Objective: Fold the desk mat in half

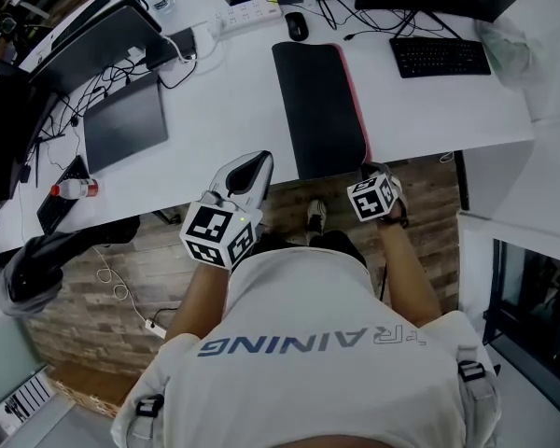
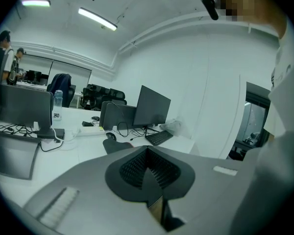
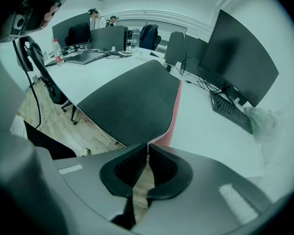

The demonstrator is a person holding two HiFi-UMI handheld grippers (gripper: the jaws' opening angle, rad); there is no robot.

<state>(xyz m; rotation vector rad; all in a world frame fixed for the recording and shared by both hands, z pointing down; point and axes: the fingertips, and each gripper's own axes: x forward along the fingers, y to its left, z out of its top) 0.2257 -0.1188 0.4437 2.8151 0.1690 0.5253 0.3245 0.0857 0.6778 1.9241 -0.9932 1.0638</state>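
Observation:
The desk mat [image 1: 315,101] lies lengthwise on the white desk [image 1: 233,110]. Its black side faces up, and a pink layer [image 1: 357,91] shows along its right edge. Its near end hangs a little over the desk's front edge. My right gripper [image 1: 367,168] is at the mat's near right corner. In the right gripper view the jaws [image 3: 148,145] are shut on that stitched corner of the mat [image 3: 132,102]. My left gripper [image 1: 259,160] hovers at the desk's front edge, left of the mat. Its jaws [image 2: 147,150] are shut with nothing between them.
A keyboard [image 1: 439,56] lies right of the mat, with a mouse [image 1: 297,26] and a power strip [image 1: 247,14] behind it. A dark tablet [image 1: 126,124], cables and a bottle [image 1: 75,189] sit to the left. A chair [image 1: 37,259] stands at the lower left.

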